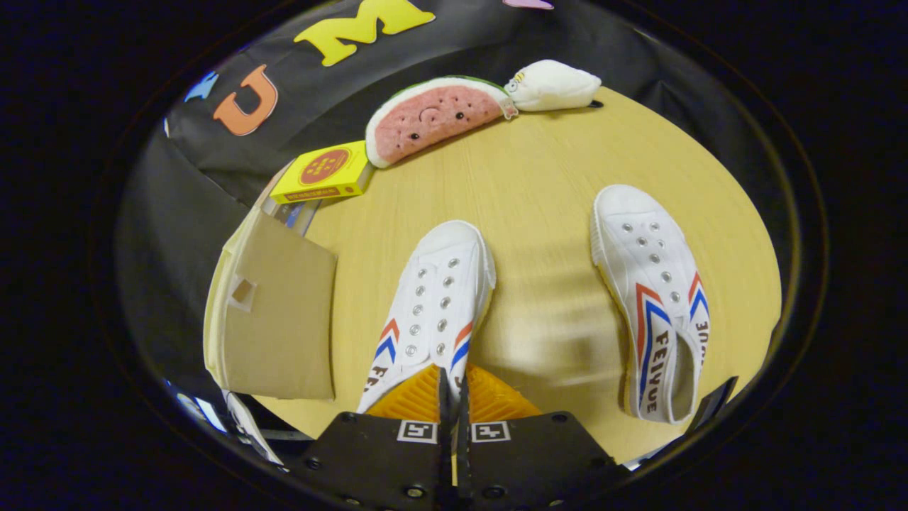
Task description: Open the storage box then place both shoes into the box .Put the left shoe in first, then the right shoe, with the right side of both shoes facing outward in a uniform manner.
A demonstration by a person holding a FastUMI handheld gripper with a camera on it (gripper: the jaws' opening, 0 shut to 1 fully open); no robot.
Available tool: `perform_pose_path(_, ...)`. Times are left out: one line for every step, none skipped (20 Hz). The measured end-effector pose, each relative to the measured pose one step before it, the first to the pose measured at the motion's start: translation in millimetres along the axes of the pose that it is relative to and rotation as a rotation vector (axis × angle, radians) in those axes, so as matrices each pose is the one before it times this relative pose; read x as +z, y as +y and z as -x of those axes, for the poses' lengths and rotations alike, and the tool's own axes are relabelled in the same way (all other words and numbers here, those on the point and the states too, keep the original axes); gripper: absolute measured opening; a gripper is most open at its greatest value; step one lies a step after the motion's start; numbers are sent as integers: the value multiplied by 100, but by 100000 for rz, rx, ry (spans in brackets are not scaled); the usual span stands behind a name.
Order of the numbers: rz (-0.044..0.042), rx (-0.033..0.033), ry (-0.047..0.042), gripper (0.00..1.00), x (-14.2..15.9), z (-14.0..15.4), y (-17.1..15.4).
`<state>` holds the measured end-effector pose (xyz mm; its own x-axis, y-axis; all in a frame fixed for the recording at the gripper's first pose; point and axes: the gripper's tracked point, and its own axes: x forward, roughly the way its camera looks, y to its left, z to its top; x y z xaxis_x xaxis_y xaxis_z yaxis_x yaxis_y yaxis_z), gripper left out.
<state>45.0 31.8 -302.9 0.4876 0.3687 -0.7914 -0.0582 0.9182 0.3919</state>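
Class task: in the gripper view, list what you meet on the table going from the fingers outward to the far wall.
Closed gripper gripping the white canvas shoe → yellow flat box → plush watermelon slice → white plush toy.

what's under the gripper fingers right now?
The near shoe: the gripper is shut, fingers over its heel end. Toe and eyelets show beyond them; the heel opening is covered, so any grip on it can't be confirmed.

Evenly and brightly lit from above, with soft glare on the wooden tabletop (553,213) between the two white sneakers. Faint, smeared shadows beside the right-hand sneaker (656,298), hinting at motion blur. Sharp at centre; strongly bowed by fisheye distortion toward the rim, where the cardboard box flap (280,319) curves and softens.
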Motion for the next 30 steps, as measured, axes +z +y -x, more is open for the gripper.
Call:
perform_pose_path(569, 276, -1185, 3, 329, 562, 675)
perform_pose_path(766, 324, -1180, 3, 382, 618, 759)
perform_pose_path(565, 632, -1239, 2, 346, 546, 893)
perform_pose_path(504, 725, -934, 2, 380, 612, 907)
perform_pose_path(147, 840, -997, 3, 302, 517, 926)
perform_pose_path(-96, 1094, -747, 3, 347, 550, 1056)
perform_pose_path(-466, 1147, -748, 3, 283, 524, 1091)
perform_pose_path(-465, 978, -567, 3, 316, 583, 1190)
perform_pose_path(-267, 1198, -967, 3, 404, 703, 1336)
perform_pose_path(647, 1516, -528, 2, 372, 603, 1496)
perform_pose_path(579, 1787, -1171, 2, 231, 890, 1693)
perform_pose_path(302, 2070, -1179, 2, 489, 577, 1741)
perform_pose_path(258, 1800, -1155, 3, 419, 517, 1808)
perform_pose_path(348, 1454, -1360, 2, 476, 267, 1744)
perform_pose_path(790, 1219, -1344, 2, 330, 21, 1719)
perform_pose_path(1020, 862, -1541, 2, 333, -165, 1623)
perform_pose_path(1021, 484, -1312, 3, 211, -357, 1492)
perform_pose_path(885, 153, -500, 2, -29, -492, 1306)
perform_pose_path(339, 236, -149, 2, -212, -506, 1221)
perform_pose_path(85, 536, 309, 2, -314, -674, 1194)
perform_pose_path(-266, 560, 309, 3, -390, -796, 1095)
perform_pose_path(-115, 304, 702, 3, -525, -851, 1018)
perform_pose_path(211, 121, 636, 3, -478, -794, 917)
perform_pose_path(395, -12, 649, 3, -531, -853, 863)
perform_pose_path(750, -30, 630, 2, -589, -912, 801)
perform_pose_path(706, -95, 438, 3, -556, -845, 709)
perform_pose_path(691, -240, 751, 2, -479, -818, 594)
perform_pose_path(720, -209, 388, 3, -352, -761, 527)
perform_pose_path(563, -366, 360, 2, -420, -751, 437)
perform_pose_path(808, -674, 191, 2, -341, -726, 295)
